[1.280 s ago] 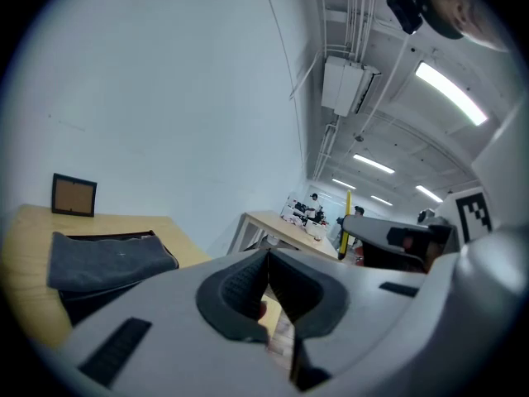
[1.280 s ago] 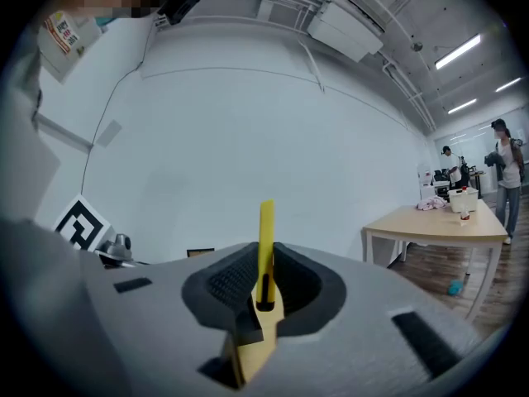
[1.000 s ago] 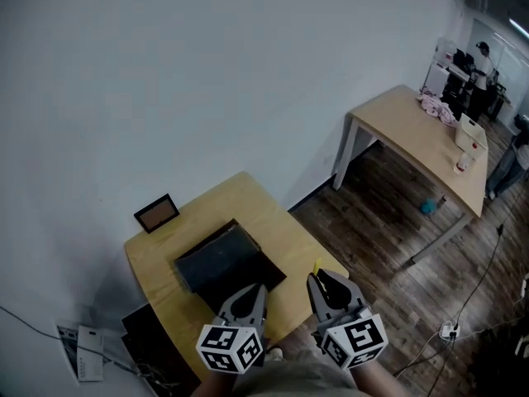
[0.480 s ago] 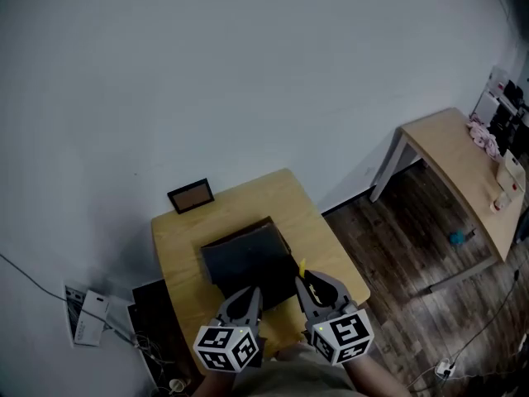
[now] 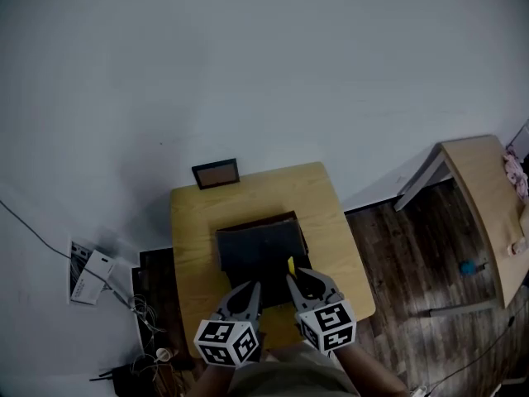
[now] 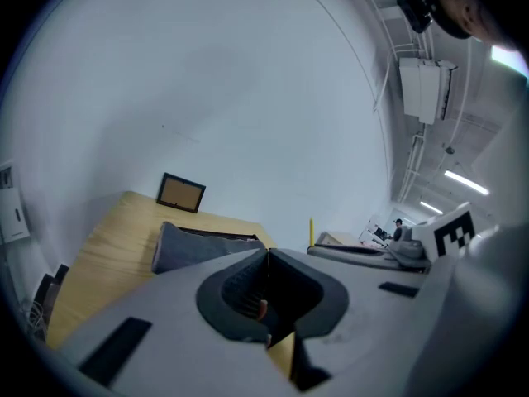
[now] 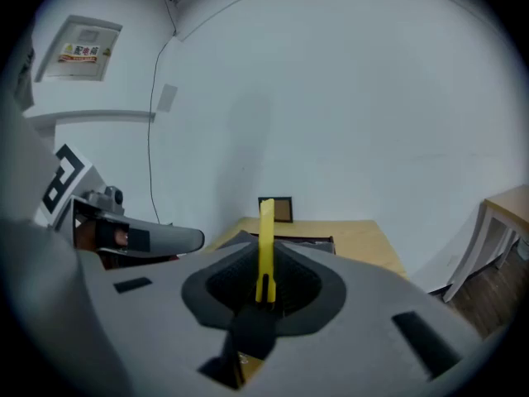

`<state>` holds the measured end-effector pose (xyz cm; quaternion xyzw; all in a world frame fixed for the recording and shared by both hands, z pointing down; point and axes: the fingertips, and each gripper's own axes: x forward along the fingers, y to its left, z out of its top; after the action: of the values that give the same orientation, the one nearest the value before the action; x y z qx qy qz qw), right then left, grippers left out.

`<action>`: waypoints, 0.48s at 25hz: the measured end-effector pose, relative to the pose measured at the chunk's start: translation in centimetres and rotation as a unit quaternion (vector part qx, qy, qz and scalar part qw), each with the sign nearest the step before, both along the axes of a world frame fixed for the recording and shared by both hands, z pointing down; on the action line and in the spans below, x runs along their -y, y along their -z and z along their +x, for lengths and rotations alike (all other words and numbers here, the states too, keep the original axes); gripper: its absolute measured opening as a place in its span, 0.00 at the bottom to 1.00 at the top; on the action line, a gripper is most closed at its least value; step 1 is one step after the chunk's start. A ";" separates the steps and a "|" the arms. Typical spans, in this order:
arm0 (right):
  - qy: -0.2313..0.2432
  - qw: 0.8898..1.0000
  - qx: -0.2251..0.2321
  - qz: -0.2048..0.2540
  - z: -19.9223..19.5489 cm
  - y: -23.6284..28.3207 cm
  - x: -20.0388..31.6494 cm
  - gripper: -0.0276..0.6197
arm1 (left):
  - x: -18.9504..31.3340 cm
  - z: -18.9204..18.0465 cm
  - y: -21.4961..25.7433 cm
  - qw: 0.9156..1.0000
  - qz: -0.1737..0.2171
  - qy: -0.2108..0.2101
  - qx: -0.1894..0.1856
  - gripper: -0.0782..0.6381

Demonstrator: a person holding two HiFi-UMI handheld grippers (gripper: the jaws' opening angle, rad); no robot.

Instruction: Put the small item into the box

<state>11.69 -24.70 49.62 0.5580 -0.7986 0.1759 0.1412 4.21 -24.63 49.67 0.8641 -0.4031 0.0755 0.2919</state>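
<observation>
A dark open box sits in the middle of a small wooden table; it also shows as a grey-walled box in the left gripper view and a box past the jaws in the right gripper view. My right gripper is shut on a thin yellow stick, which stands up between its jaws; its yellow tip hangs over the box's near edge. My left gripper is shut with nothing in it, at the box's near left.
A small framed picture leans on the white wall at the table's far edge. A second wooden table stands to the right on dark wood flooring. Cables and a white device lie on the floor at left.
The view has swung left, so the table and box now sit centred. Both grippers have come closer to the box, and the yellow stick's tip now hangs over its near edge.
</observation>
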 end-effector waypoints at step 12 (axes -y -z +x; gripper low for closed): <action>0.106 0.989 -0.042 -0.091 -2.9 -7.0 1.1 0.11 | 0.7 -3.2 -1.9 0.996 -0.024 0.086 0.013 0.11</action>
<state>8.75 -25.84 56.63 0.4623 -0.8271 0.2083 0.2424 1.03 -25.29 51.57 0.8180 -0.4774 0.0710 0.3128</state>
